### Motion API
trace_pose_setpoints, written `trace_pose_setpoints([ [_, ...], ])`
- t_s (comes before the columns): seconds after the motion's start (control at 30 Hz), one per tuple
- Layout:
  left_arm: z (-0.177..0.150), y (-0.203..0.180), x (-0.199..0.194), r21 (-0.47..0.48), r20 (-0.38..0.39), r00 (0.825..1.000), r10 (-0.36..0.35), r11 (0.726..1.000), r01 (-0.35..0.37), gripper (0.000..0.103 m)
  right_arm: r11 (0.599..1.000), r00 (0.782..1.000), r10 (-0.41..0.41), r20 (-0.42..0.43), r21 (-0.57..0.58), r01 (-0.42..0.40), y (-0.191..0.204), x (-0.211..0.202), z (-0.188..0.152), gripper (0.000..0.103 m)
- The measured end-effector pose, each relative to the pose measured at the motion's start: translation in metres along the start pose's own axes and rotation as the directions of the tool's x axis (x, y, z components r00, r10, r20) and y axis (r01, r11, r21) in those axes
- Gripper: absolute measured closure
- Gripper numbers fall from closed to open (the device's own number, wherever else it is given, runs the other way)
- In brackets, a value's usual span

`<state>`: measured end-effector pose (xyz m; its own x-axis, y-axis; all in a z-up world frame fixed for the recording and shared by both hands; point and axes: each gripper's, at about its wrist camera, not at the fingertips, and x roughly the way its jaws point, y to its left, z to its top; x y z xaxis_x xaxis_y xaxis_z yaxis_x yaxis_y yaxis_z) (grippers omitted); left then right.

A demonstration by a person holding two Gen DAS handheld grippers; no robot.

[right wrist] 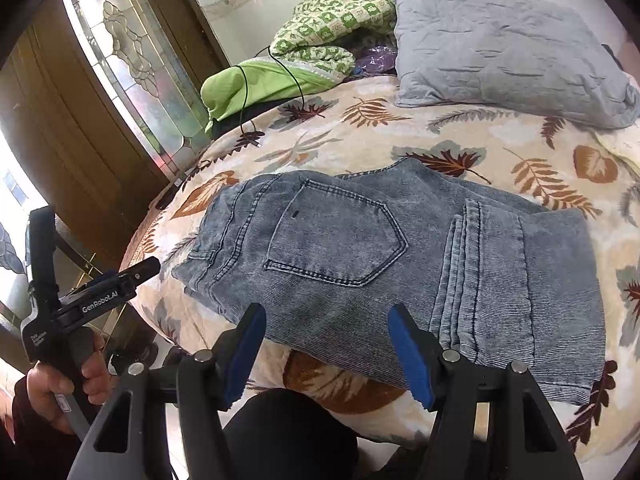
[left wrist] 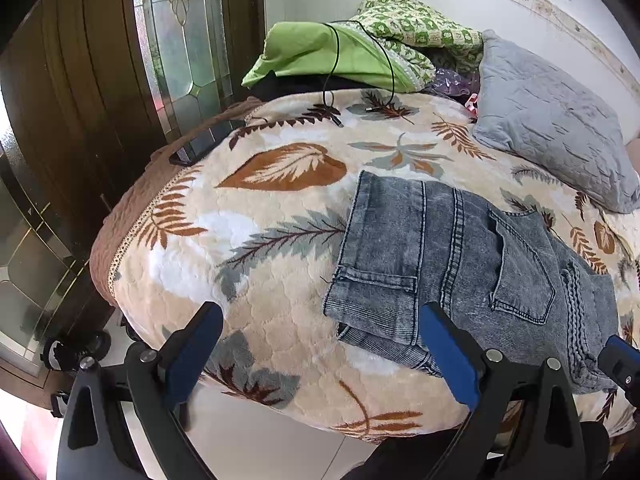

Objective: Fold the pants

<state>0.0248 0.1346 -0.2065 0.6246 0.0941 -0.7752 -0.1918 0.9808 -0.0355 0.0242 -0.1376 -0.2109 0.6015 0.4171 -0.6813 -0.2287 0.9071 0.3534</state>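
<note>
The folded jeans [right wrist: 380, 268] lie flat on the bed [right wrist: 460, 140] just ahead of the right gripper [right wrist: 326, 354], whose jaws stand apart and empty, while the left gripper [left wrist: 320, 356], jaws also apart, holds nothing, the jeans off toward its right jaw.

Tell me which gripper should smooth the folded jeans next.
Right, probably. The right gripper hangs open directly over the jeans; the left gripper sits off their edge, mostly above the blanket.
</note>
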Motion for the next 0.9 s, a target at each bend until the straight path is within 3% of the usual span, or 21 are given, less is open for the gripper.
trace_pose_setpoints([
  [0.37,-0.003,0.010,0.020,-0.010,-0.039,0.999,0.004,1.000,-0.004,0.005,1.000,1.000,-0.002,-0.022,0.004,0.002,-0.001,0.013,0.000,0.036],
  [0.53,-0.006,0.038,0.032,-0.094,-0.088,0.994,-0.063,0.994,0.055,0.005,1.000,0.999,-0.006,-0.039,0.008,0.007,-0.001,0.022,-0.002,0.036],
  [0.67,-0.010,0.060,0.048,-0.252,-0.168,0.953,-0.251,0.946,0.205,0.005,1.000,0.999,-0.006,-0.046,0.007,0.007,0.000,0.027,-0.002,0.036],
  [0.83,-0.015,0.061,0.070,-0.418,-0.212,0.872,-0.441,0.848,0.327,0.005,1.000,0.999,-0.002,-0.040,-0.011,0.001,0.007,0.025,-0.002,0.036],
  [0.9,-0.014,0.053,0.074,-0.413,-0.215,0.877,-0.429,0.854,0.316,0.005,1.000,0.999,0.000,-0.036,-0.006,0.000,0.006,0.024,-0.003,0.036],
])
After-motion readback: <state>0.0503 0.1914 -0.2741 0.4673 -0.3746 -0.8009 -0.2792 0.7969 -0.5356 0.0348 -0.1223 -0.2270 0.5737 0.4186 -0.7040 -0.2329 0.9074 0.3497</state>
